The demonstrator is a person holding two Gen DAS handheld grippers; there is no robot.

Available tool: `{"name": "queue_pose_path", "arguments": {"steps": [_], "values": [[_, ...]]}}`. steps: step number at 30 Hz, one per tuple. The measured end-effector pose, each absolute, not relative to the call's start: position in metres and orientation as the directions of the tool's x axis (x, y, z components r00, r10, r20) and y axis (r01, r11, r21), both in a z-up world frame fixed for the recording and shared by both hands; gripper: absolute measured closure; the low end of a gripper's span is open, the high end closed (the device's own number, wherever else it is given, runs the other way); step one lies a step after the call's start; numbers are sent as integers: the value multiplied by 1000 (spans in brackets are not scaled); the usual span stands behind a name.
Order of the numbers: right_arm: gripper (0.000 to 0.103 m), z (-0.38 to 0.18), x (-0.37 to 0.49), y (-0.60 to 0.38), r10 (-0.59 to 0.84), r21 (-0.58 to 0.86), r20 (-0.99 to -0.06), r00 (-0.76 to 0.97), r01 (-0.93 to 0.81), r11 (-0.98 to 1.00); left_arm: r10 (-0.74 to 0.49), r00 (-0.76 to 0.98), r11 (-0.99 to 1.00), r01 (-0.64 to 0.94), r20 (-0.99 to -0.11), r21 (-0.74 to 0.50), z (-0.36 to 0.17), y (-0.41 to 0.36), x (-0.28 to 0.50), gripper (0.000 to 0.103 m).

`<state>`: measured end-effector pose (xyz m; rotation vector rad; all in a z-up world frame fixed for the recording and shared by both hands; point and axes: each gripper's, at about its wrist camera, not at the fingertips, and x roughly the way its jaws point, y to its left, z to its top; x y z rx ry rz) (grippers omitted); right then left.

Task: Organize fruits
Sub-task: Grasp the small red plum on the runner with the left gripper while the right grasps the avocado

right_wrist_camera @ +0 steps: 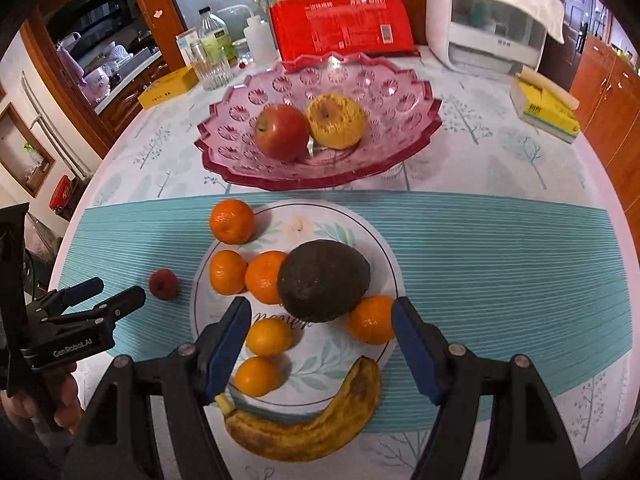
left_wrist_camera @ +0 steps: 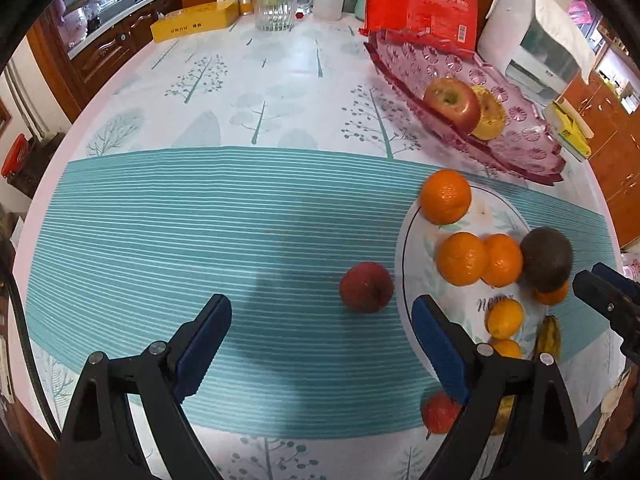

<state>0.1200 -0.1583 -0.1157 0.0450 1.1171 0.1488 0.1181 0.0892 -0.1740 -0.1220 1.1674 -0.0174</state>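
With our left gripper [left_wrist_camera: 322, 326] and right gripper [right_wrist_camera: 320, 334] both spread and empty above the white plate [right_wrist_camera: 372, 232], where the avocado [right_wrist_camera: 323, 280] crowds the mandarins, we risk nudging neighbours off its rim toward the pink bowl [right_wrist_camera: 400, 140].

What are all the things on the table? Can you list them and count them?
oranges: six, orange, five on the plate, one on its far-left rim
avocado: one, dark brown, middle of plate
banana: one, yellow with brown spots, near rim of plate
plate: one, white with leaf print, on teal mat
small red fruits: two, red, on the mat left of plate
apple: one, red, in bowl
yellow fruit: one, in bowl beside apple
bowl: one, pink glass, behind plate
red pack: one, behind bowl
left gripper: open, empty
right gripper: open, above plate
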Motion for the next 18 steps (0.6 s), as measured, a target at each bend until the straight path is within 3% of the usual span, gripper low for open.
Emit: {"name": "queue_pose_path", "arguments": {"steps": [12, 18], "values": [[30, -136, 144, -152, 179, 103, -911, 372, -216, 971, -100, 352, 990, -60, -931, -129, -196, 79, 133, 23], [30, -146, 151, -149, 170, 65, -920, 352, -292, 954, -109, 338, 989, -61, -935, -137, -202, 75, 136, 37]]}}
